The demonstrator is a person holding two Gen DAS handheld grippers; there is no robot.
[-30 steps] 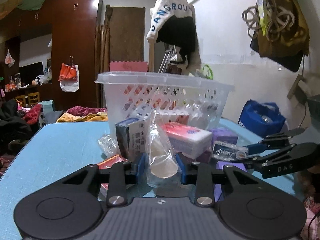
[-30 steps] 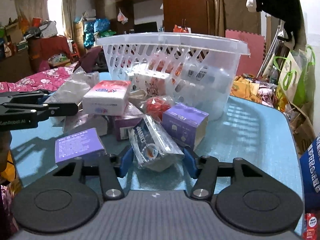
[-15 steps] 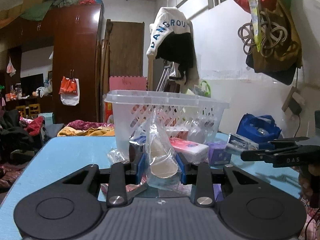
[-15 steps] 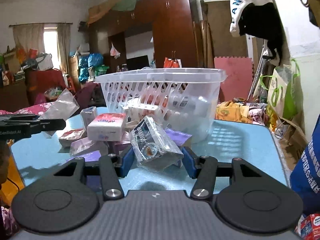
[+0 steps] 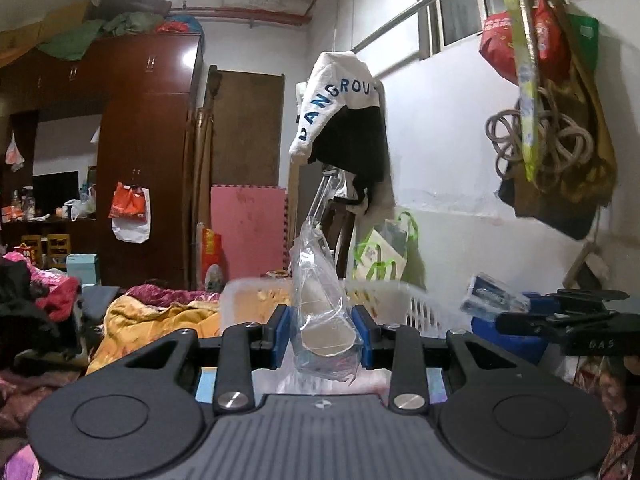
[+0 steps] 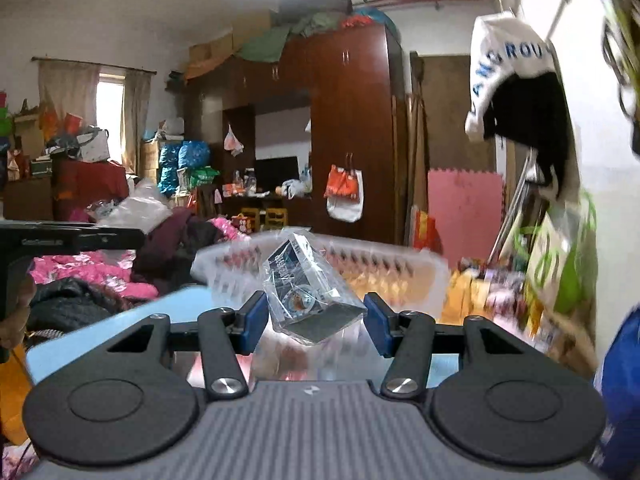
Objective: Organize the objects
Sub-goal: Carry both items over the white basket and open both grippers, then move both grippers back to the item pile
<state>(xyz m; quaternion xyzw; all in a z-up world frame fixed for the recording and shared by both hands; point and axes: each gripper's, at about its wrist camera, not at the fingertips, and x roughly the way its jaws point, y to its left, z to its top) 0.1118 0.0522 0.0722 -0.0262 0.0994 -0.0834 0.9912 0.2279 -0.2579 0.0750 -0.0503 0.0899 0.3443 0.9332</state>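
Note:
My left gripper (image 5: pixel 323 330) is shut on a clear plastic bag of stacked paper cups (image 5: pixel 322 300), held up in the air level with the rim of the white plastic basket (image 5: pixel 416 300). My right gripper (image 6: pixel 316 320) is shut on a clear-wrapped dark tissue pack (image 6: pixel 310 296), held in front of the basket (image 6: pixel 392 268), whose rim shows blurred behind it. The right gripper with its pack also shows at the right of the left wrist view (image 5: pixel 532 312). The left gripper with its bag also shows at the left of the right wrist view (image 6: pixel 120 232).
The blue table (image 6: pixel 96 332) lies below, mostly hidden by the grippers. A white wall (image 5: pixel 460 184) with hanging clothes and bags stands on the right. A brown wardrobe (image 5: pixel 148 152) and piled bedding (image 5: pixel 160 312) lie beyond the table.
Both grippers have risen from the pile of items on the table to about basket-rim height, each carrying its item. The pile has dropped out of view.

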